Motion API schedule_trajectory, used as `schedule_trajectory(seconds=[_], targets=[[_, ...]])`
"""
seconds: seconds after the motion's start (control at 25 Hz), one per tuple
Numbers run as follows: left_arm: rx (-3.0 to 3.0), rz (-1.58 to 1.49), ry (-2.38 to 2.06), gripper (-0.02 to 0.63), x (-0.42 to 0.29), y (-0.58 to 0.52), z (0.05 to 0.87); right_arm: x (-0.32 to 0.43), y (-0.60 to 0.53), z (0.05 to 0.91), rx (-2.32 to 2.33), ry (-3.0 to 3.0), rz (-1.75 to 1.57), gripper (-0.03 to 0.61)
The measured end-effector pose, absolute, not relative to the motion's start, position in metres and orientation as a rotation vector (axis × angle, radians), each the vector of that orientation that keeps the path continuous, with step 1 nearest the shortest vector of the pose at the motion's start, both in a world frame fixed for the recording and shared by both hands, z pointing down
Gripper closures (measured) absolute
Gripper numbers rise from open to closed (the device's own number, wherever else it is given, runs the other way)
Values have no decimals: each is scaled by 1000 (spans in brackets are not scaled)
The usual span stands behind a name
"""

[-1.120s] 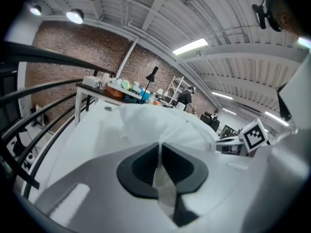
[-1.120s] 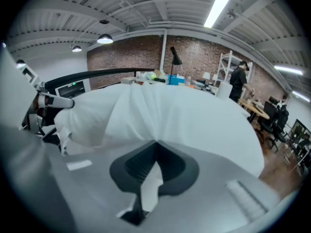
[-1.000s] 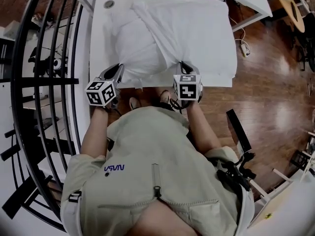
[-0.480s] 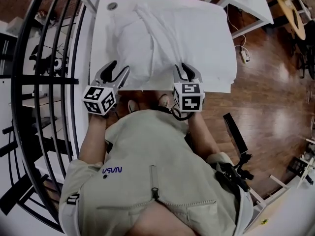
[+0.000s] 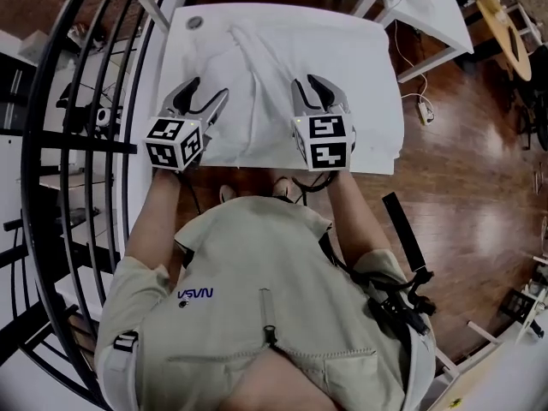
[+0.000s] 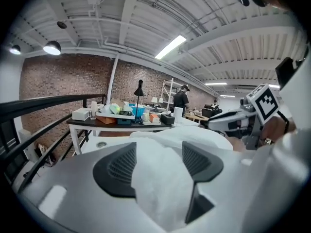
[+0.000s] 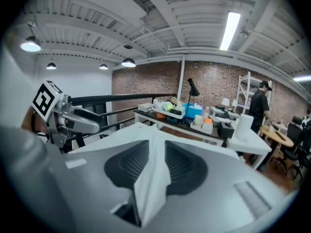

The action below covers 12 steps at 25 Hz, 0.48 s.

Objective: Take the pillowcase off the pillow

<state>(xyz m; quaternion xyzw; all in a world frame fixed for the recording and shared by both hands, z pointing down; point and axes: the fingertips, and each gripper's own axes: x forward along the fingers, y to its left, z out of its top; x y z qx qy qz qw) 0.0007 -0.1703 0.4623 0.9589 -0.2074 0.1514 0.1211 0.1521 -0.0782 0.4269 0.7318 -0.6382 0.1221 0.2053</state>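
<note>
A white pillow in its pillowcase (image 5: 257, 110) lies on the white table (image 5: 381, 67). My left gripper (image 5: 205, 92) hovers over its near left part. Its jaws have just been opening and stand wide, with a thick bunch of pillowcase (image 6: 163, 178) loose between them, off the pads. My right gripper (image 5: 308, 82) is over the near right part. Its jaws have also just been opening, and a thin raised fold of pillowcase (image 7: 154, 169) stands between the parted pads. That fold runs on toward the table's far corner. Each gripper view shows the other gripper (image 6: 238, 123) (image 7: 73, 118) alongside.
A black curved railing (image 5: 77, 101) runs close along the table's left side. Beyond the table's far edge stands a cluttered desk (image 6: 121, 118), with more white tables (image 5: 437, 7) at the far right. A person (image 7: 260, 108) stands in the background. Wooden floor (image 5: 462, 144) lies to the right.
Both grippers have lifted from the pillow's near edge and moved forward over the pillow. Their jaws, shut a second ago, have spread apart, the left one widest.
</note>
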Motion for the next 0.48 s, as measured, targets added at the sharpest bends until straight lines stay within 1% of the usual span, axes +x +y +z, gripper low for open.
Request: schedule_trajectory(seconds=[0.24, 0.48], targets=[[2845, 508, -679, 299, 32, -173, 457, 161, -112, 415, 1980, -1881, 316, 476], [2855, 473, -794, 301, 41, -198, 451, 170, -138, 426, 1943, -1899, 370, 476]])
